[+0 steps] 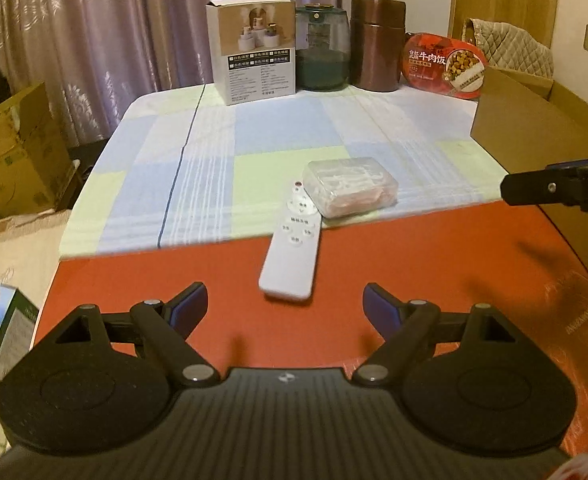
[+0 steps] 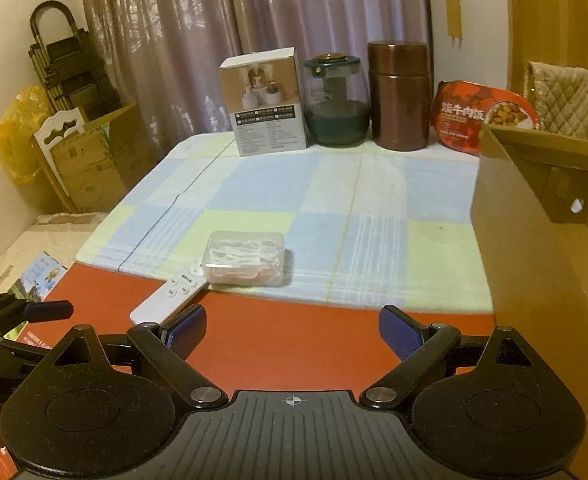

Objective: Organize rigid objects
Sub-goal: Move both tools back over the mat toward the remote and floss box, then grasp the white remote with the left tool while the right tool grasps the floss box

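A white remote control point(image 1: 292, 248) lies at the table's front, half on the red surface, half on the checked cloth point(image 1: 214, 160). A clear plastic case point(image 1: 349, 187) lies against its far end. Both show in the right wrist view: the remote point(image 2: 166, 298), the case point(image 2: 246, 258). My left gripper point(image 1: 286, 308) is open and empty, just short of the remote. My right gripper point(image 2: 292, 332) is open and empty over the red surface, right of the remote. Its finger point(image 1: 533, 190) shows at the right edge of the left wrist view.
At the back stand a white product box point(image 1: 254, 46), a green glass jar point(image 1: 321, 48), a brown canister point(image 1: 377, 42) and a red food tub point(image 1: 445, 64). An open cardboard box point(image 2: 541, 220) stands at the table's right. Cardboard boxes point(image 1: 10, 152) sit on the floor at left.
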Demonstrator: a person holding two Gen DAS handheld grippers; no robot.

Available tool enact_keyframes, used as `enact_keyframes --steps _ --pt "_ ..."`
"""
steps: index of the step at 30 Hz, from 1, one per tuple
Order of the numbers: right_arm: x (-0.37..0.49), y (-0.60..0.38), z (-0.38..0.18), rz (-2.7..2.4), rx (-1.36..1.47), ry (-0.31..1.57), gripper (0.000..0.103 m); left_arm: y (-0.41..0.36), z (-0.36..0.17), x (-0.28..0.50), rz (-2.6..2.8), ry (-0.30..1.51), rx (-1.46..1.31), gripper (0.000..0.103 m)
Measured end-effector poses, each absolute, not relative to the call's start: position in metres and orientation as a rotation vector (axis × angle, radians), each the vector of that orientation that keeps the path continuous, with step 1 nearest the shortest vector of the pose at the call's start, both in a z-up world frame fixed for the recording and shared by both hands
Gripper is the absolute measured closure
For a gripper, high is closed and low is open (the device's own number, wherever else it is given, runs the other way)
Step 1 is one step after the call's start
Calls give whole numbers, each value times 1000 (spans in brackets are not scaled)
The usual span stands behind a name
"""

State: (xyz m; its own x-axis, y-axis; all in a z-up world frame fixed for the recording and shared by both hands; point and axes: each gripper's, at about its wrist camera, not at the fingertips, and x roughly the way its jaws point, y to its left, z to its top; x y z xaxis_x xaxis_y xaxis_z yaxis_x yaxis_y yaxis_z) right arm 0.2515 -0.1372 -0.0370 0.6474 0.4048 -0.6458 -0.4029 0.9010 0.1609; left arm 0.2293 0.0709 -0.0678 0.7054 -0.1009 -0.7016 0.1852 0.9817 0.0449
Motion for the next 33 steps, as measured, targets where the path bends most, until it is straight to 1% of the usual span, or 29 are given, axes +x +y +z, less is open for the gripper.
enact_keyframes --steps 1,3,5,12,18,19,20,22,25,33 --pt "257 -135 -39 460 0 735 13 70 -70 235 -159 767 124 21" --pt "266 -130 -43 459 -4 738 13 68 -75 247 -170 764 140 24" --pt "275 -126 -49 459 1 749 13 66 -82 259 -193 765 156 31" --pt "301 -118 -60 472 13 770 13 52 -103 286 -242 759 193 39" --pt "316 -112 -70 501 16 781 13 48 -113 303 -261 753 210 48" --pt "317 -111 -72 502 13 785 13 48 -115 305 -264 758 218 51" --pt "319 -110 -74 504 9 788 13 48 -118 307 -264 765 223 55" --pt "320 -108 -76 509 5 792 13 51 -123 311 -255 780 220 59" --pt "323 -104 -79 518 2 796 13 57 -124 315 -259 785 177 68" --pt "326 -92 -88 540 -2 809 13 75 -116 320 -135 820 75 70"
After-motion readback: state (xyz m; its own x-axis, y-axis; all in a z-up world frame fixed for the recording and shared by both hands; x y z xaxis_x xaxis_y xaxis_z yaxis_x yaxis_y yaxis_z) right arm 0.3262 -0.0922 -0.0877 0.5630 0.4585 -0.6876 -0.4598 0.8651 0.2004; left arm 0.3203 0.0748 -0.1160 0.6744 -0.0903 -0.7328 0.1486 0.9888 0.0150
